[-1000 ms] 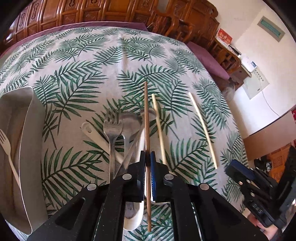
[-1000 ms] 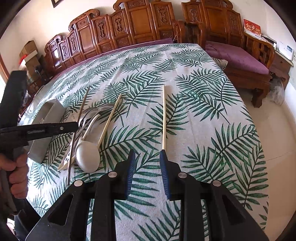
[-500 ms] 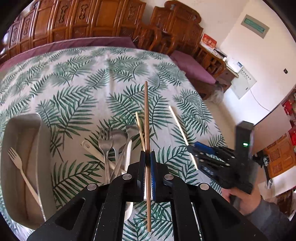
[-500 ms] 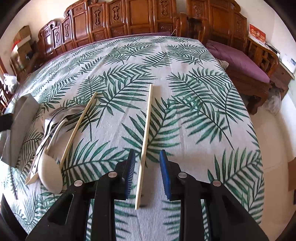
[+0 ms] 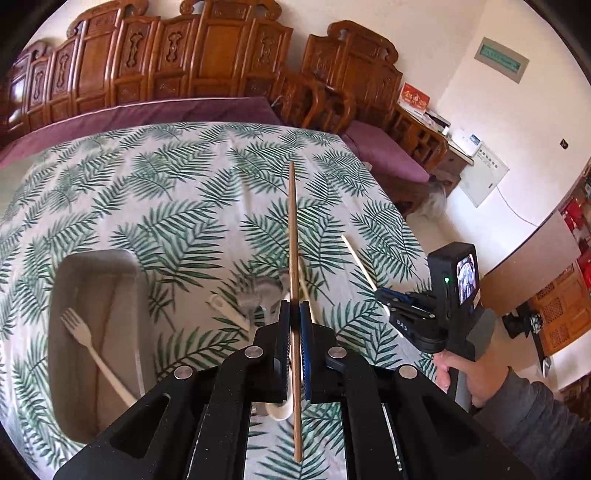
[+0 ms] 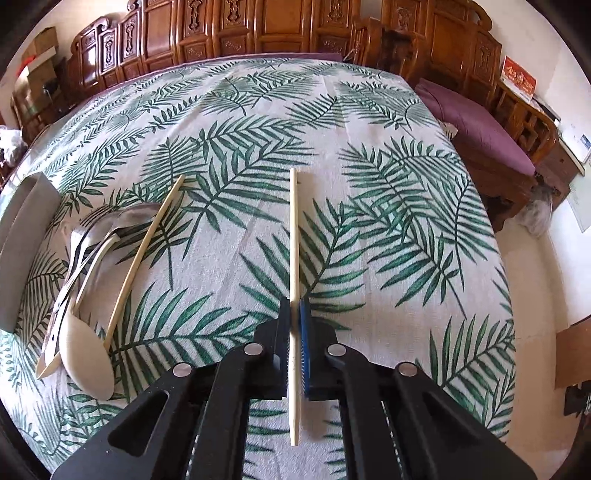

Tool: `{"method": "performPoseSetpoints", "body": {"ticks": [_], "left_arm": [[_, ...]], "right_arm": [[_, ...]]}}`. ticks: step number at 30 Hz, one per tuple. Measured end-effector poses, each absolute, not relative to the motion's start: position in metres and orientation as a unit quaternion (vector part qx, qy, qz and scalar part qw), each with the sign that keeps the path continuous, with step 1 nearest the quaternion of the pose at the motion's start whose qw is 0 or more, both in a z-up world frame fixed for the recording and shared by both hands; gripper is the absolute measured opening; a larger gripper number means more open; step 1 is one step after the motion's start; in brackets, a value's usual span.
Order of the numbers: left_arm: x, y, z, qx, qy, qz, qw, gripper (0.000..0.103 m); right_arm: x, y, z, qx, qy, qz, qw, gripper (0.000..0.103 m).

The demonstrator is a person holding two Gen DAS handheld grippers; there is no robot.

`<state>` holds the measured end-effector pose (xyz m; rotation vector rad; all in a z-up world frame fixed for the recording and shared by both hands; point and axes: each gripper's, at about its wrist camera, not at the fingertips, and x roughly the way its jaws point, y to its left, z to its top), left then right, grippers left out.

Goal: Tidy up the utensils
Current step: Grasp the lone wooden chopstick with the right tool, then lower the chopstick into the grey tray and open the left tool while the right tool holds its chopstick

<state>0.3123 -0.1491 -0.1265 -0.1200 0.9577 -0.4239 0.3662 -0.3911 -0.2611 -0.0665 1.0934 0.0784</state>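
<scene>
My left gripper is shut on a brown wooden chopstick and holds it well above the table. My right gripper is shut on a pale chopstick that lies along the tablecloth; it also shows in the left wrist view. A second pale chopstick lies to its left, next to a pile of metal forks and spoons and a cream spoon. A grey tray at the left holds a cream fork.
The table has a palm-leaf cloth and drops off at the right. Carved wooden chairs line the far side, and a purple-cushioned bench stands at the right.
My left gripper has risen with the brown chopstick, away from the pile. My right gripper has moved over the pale chopstick and shut on it.
</scene>
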Motion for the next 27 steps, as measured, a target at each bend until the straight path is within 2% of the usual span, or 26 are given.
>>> {"method": "performPoseSetpoints", "body": {"ticks": [16,27], "left_arm": [[0.297,-0.084,-0.100,-0.045,0.439,-0.174,0.880,0.004],[0.307,-0.033,-0.100,-0.037,0.443,-0.144,0.884,0.004]], "right_arm": [[0.312,-0.334,-0.184,0.004,0.465,0.097,0.880,0.006],[0.295,-0.272,-0.141,0.011,0.431,0.154,0.889,0.006]]}}
